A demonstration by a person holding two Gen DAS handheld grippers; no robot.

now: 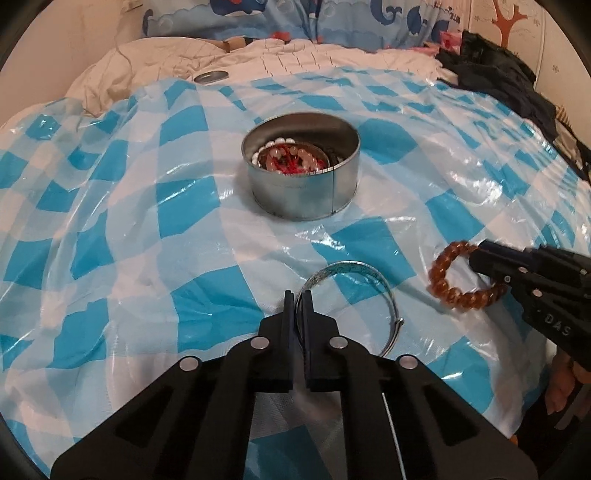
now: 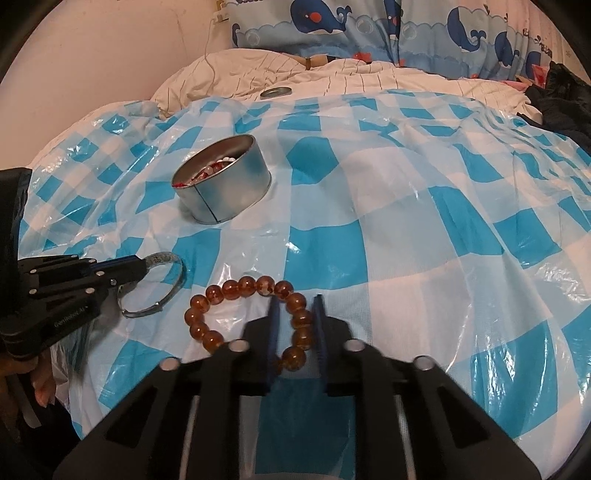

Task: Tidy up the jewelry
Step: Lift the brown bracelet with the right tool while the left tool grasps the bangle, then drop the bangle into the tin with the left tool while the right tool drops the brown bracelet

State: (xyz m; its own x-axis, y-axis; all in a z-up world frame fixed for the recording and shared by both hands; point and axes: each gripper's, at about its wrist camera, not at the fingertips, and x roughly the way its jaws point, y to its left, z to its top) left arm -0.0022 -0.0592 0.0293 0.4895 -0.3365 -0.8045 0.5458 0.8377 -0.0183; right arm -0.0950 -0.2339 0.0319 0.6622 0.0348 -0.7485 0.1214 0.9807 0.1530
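Observation:
A silver bangle point(image 1: 354, 264) lies on the blue-and-white checked sheet point(image 1: 147, 221), and my left gripper point(image 1: 298, 295) is shut on its near left rim. From the right wrist view, the left gripper point(image 2: 142, 267) pinches the bangle point(image 2: 162, 257) from the left. An amber bead bracelet point(image 2: 221, 290) rests on the sheet, and my right gripper point(image 2: 297, 301) is shut on its right side, with beads pressed between the fingers. The left wrist view shows the right gripper point(image 1: 478, 254) on the bracelet point(image 1: 439, 266). A round metal tin point(image 1: 295, 199) farther back holds white, pink and red beads.
The tin point(image 2: 229, 195) stands left of centre in the right wrist view. Its lid point(image 1: 210, 76) lies on the white quilt at the back. Whale-print pillows point(image 2: 332, 22) line the headboard. Dark clothing point(image 1: 498, 74) is piled at the right. A hand point(image 2: 40, 387) holds the left gripper.

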